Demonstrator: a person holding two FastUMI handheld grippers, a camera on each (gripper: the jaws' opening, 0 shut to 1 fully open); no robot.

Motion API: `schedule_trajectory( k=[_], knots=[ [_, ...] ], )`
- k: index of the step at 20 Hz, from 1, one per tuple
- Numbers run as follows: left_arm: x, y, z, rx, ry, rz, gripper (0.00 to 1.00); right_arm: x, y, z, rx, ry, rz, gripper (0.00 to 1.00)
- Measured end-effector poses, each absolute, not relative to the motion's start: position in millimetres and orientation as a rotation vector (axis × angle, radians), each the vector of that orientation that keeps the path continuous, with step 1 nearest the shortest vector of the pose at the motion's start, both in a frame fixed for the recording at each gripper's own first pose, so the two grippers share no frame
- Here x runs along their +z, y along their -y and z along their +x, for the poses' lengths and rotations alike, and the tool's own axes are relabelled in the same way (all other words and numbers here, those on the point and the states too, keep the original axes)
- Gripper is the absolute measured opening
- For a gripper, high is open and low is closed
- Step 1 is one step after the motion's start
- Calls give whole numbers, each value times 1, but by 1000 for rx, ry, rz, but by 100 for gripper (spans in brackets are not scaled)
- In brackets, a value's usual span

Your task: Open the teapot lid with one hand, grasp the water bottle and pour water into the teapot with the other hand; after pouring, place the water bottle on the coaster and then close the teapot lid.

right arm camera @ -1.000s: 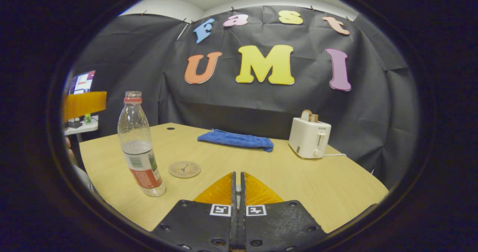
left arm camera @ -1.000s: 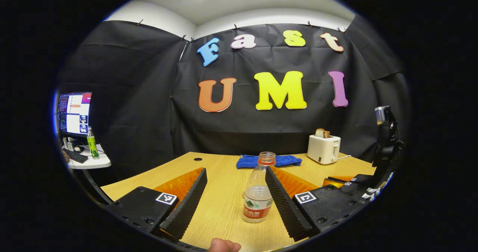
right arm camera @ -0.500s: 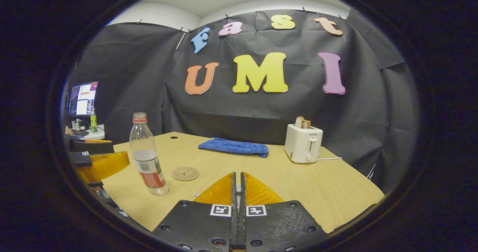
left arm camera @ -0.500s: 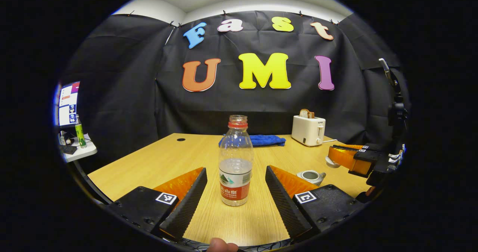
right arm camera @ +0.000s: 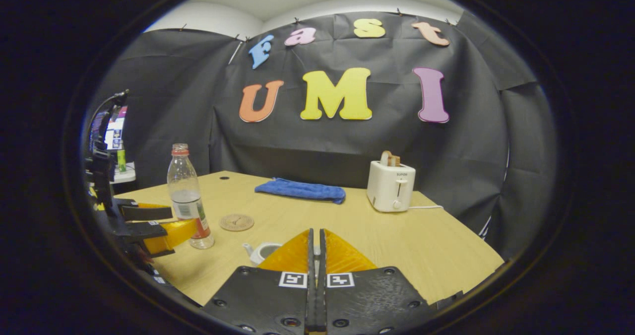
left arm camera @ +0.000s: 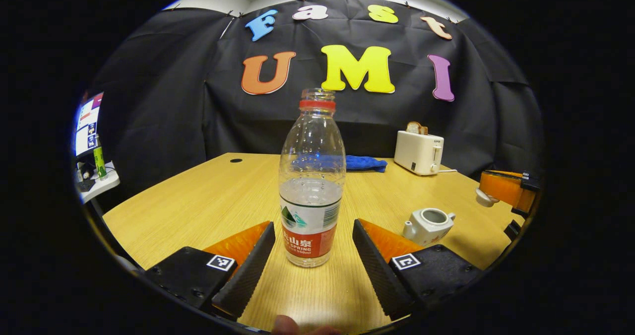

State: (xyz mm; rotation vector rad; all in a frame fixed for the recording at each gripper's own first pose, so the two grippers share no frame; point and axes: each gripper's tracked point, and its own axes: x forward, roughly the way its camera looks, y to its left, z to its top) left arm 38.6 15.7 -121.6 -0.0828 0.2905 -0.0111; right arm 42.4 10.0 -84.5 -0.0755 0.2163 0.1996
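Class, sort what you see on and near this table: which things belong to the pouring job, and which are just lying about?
Belong to the job:
- water bottle, uncapped, standing between the open left gripper
- teapot, lid off
- lid, in the shut right gripper
- coaster

Just lying about:
- blue cloth
- toaster with bread
- green bottle on the side desk

Blue towel [right arm camera: 300, 190], red-labelled water bottle [left arm camera: 311, 186]

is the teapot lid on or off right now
Off. In the left gripper view the teapot shows a bare round opening on top, and the lid is up in the right gripper.
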Motion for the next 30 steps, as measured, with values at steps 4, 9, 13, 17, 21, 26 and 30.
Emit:
schedule_trajectory(
  k=[4, 9, 13, 17, 21, 26, 30],
  knots=[
    [-125, -17, 49, -19, -295, -70, 93, -86, -9, 43, 203, -223, -80, 0],
    [-123, -18, 52, -20, -288, -40, 81, -86, -10, 42, 207, -225, -79, 0],
    [-118, -23, 49, -10, -298, -5, 77, -87, -7, 40, 209, -228, -70, 0],
    [-99, -29, 47, 2, -265, 134, 76, -86, 1, 35, 207, -231, -51, 0],
    [-86, -40, 46, 24, -242, 363, 74, -88, 14, 30, 198, -235, -43, 0],
    [-80, -54, 44, 50, -227, 703, 73, -93, 33, 24, 177, -246, -25, 0],
    [-80, -58, 45, 62, -215, 938, 73, -98, 41, 19, 171, -249, -19, 0]
  ],
)
